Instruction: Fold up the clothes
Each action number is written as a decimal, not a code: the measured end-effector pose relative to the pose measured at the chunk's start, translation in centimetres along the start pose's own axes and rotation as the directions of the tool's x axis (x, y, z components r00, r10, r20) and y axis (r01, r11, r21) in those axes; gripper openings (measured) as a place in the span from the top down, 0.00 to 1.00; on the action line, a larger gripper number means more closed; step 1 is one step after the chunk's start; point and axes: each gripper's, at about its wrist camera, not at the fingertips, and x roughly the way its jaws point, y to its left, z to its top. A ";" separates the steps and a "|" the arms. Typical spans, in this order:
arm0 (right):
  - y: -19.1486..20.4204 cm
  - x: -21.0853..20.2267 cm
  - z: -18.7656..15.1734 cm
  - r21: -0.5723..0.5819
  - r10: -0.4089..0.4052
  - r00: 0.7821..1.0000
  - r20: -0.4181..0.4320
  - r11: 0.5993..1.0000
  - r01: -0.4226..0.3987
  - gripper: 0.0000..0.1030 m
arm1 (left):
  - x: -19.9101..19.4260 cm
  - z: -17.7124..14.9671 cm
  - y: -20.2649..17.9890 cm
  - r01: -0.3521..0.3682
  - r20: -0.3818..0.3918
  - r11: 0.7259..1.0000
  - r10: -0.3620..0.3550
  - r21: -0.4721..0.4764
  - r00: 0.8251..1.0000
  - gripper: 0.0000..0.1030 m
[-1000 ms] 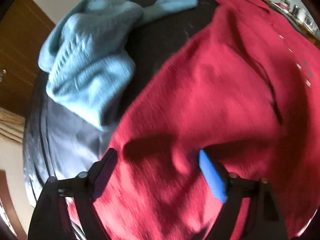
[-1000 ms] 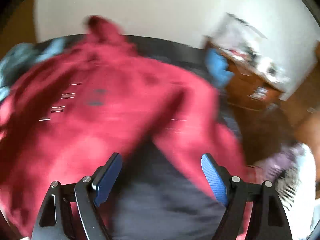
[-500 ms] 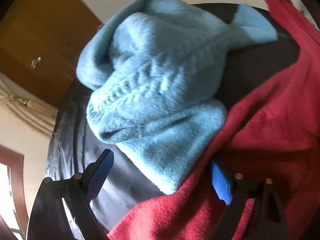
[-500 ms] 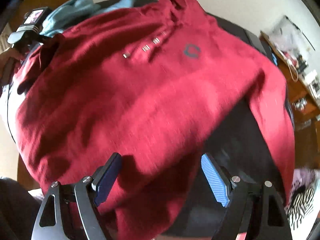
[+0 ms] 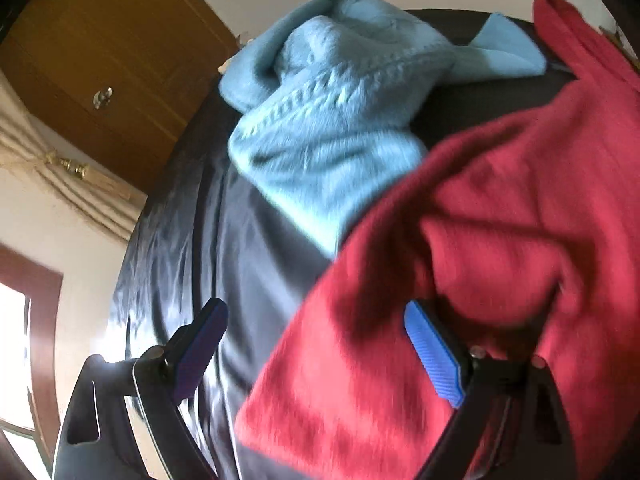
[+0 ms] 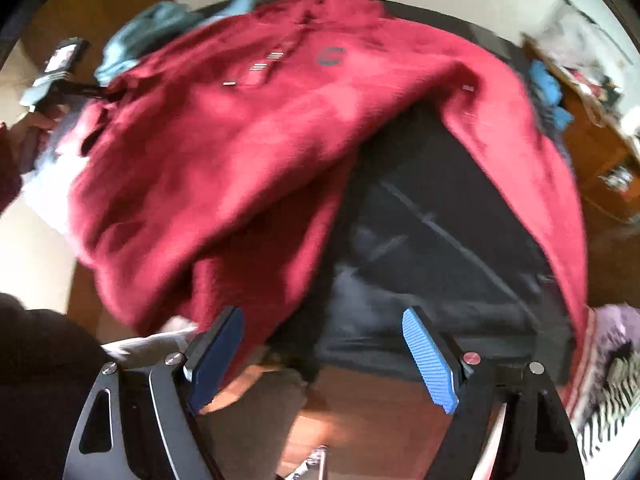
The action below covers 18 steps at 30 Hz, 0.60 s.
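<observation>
Dark-sheeted bed [image 5: 248,248] carries the red hoodie [image 6: 248,140], spread out ready for folding, light blue sweater [image 5: 332,120] at 11 o'clock. Left gripper [image 5: 316,344] and right gripper [image 6: 324,352] fingers both spread wide, holding nothing.

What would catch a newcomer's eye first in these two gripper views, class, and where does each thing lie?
The red sweatshirt dominates, spread across the dark table with one sleeve trailing down the right side. Behind it, at the table's far left, lies a crumpled light blue knitted sweater. Both the left gripper and right gripper hang open at the table's near edge, holding nothing.
</observation>
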 end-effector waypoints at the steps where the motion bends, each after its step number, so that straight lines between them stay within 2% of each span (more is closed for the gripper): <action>1: 0.5 0.2 0.1 -0.020 0.009 1.000 0.004 1.000 -0.008 0.20 | -0.6 -1.2 0.2 0.014 -0.008 1.000 -0.014 -0.006 1.000 0.10; 3: 1.4 0.9 0.5 -0.059 0.010 1.000 0.016 0.998 -0.009 0.20 | -2.0 -8.5 2.3 0.035 -0.016 0.999 -0.036 -0.012 0.999 0.10; 4: 1.9 1.3 0.8 -0.079 0.006 1.000 0.023 0.997 -0.004 0.20 | -2.0 -9.9 2.8 0.044 -0.019 0.999 -0.044 -0.010 0.999 0.10; 7: 2.6 2.5 1.7 -0.134 -0.020 0.999 0.043 0.991 0.026 0.20 | -2.8 -11.8 1.3 0.064 -0.029 0.998 -0.064 0.005 0.998 0.10; 11: 2.5 4.0 2.2 -0.177 -0.118 0.993 0.028 0.977 0.121 0.20 | -3.9 -14.0 -1.4 0.082 -0.040 0.996 -0.081 0.021 0.996 0.10; 13: 1.9 4.3 1.4 -0.198 -0.160 0.987 0.015 0.967 0.160 0.20 | -4.1 -14.7 -2.6 0.087 -0.044 0.996 -0.086 0.033 0.995 0.10; 16: 0.7 4.1 -0.4 -0.225 -0.217 0.976 0.004 0.951 0.212 0.20 | -4.8 -15.9 -4.3 0.055 -0.041 0.996 -0.052 0.070 0.998 0.10; 18: -1.0 3.6 -1.5 -0.193 -0.248 0.969 -0.016 0.951 0.240 0.20 | -4.3 -16.5 -4.8 0.033 -0.032 0.996 -0.030 0.080 0.999 0.08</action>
